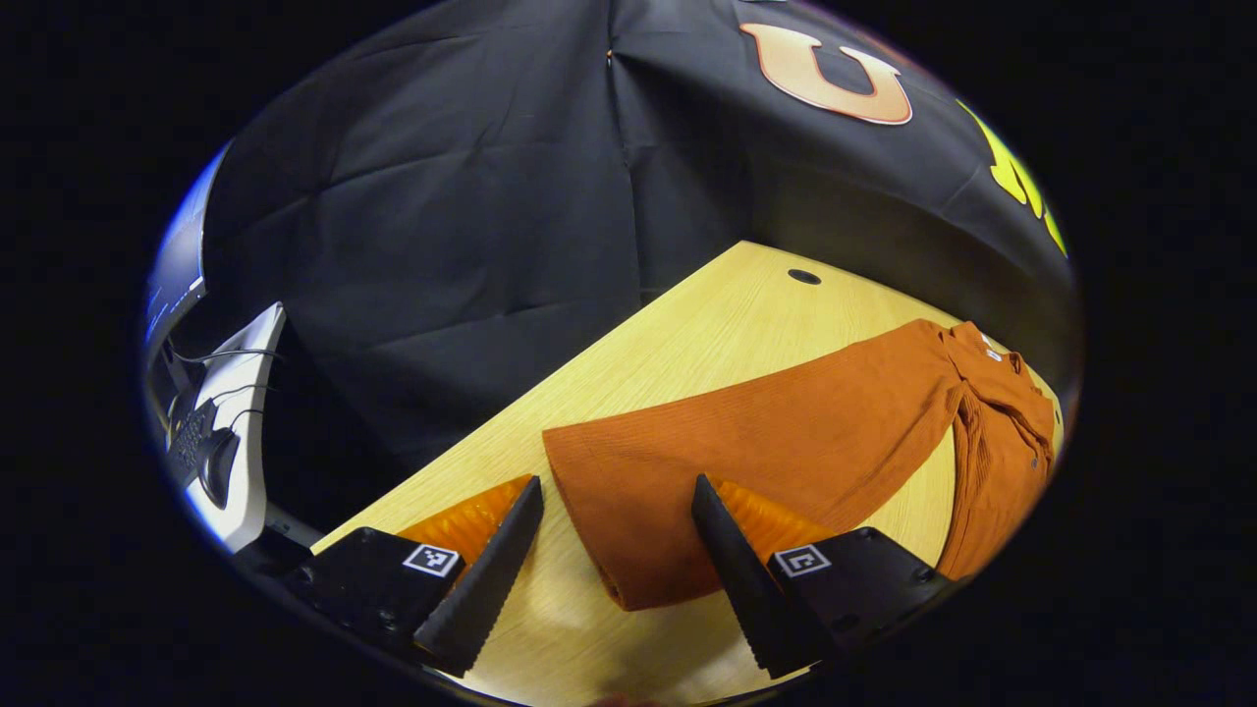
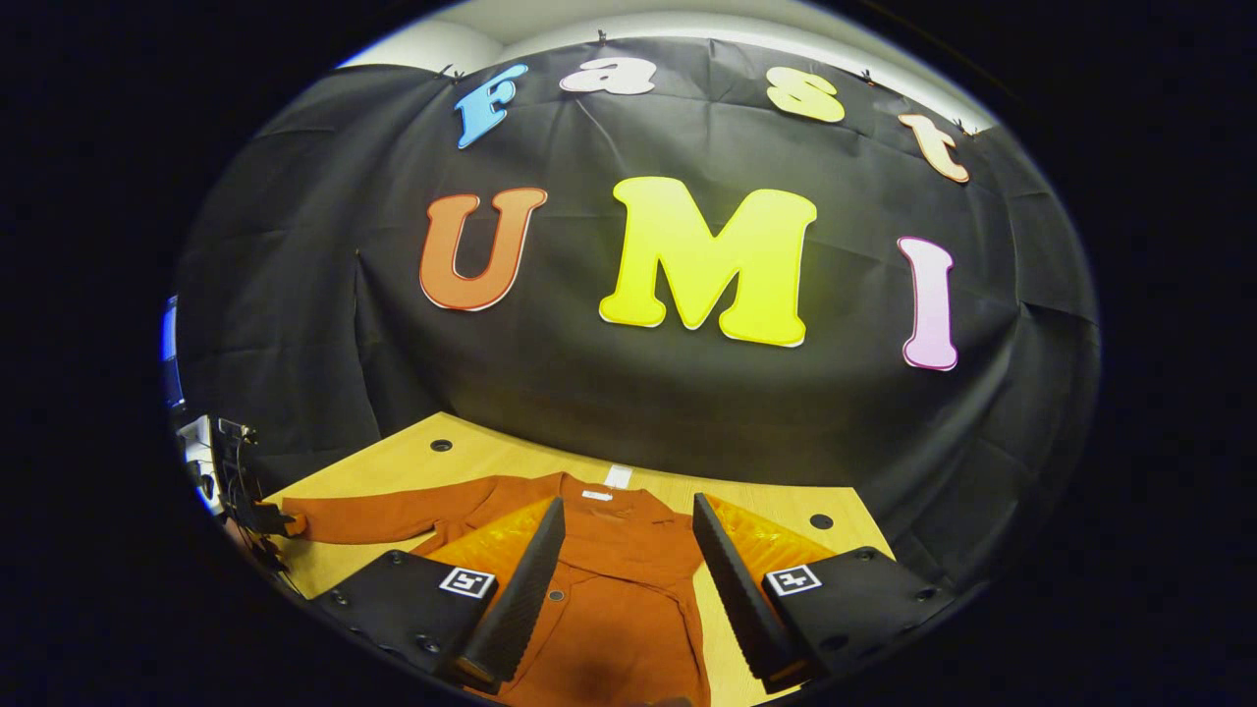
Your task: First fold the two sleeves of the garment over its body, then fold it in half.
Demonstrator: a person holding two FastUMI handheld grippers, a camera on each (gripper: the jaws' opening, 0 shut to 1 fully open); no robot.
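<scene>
The garment (image 2: 619,579), a rust-orange ribbed shirt with buttons, is laid flat on the wooden surface (image 1: 687,334); its collar is turned to the booth's wall and one sleeve (image 1: 766,442) is stretched out sideways, well apart from the body. The cloth is judged to be soft, light and limp; it will sag and crease when it is lifted, and it is not fragile; on the smooth wood it may slide a little, so a firm pinch is needed. The best place to be taken is judged to be the cuff end of the sleeve, at its edge, so that the whole sleeve can be carried over the body in one move. The left tool (image 1: 619,550) is held low over the surface, pointed at the cuff; its jaws stand wide, one on each side of the cuff end, and nothing is gripped. The right tool (image 2: 624,579) is held low above the middle of the shirt body, pointed to the collar; its jaws are also wide apart and empty; no sleeve is folded yet.
</scene>
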